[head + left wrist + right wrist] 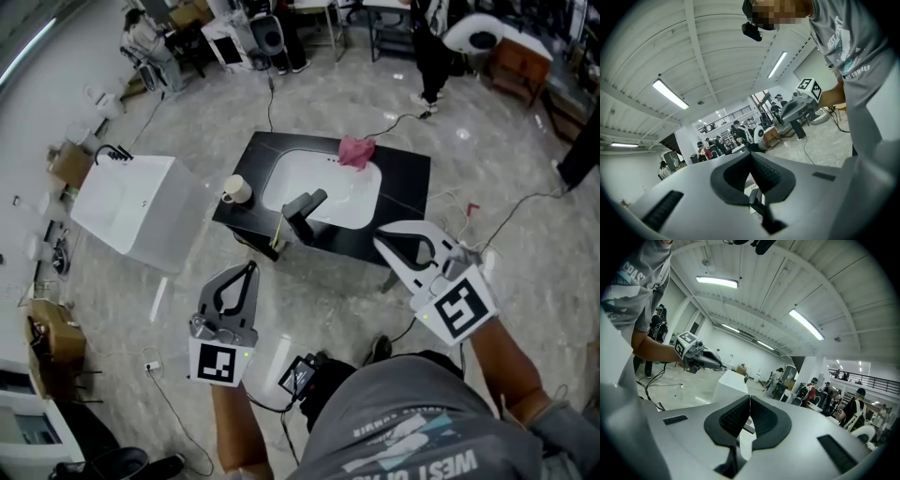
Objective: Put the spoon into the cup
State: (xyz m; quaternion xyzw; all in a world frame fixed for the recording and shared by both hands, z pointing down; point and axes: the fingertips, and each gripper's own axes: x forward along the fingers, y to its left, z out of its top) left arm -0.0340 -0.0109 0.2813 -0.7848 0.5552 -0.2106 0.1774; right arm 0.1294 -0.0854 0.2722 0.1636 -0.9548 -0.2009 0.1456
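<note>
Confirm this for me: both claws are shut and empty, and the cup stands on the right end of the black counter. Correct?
Not quite. The cup stands on the left end of the black counter, beside the white basin, as the head view shows. The left claw and the right claw are indeed shut and empty.

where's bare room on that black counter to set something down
Bare: the right strip of the black countertop, between the white basin and the edge, and the basin's middle. Crowded: front left, where the cream cup and black faucet stand; a pink cloth covers the far rim.
</note>
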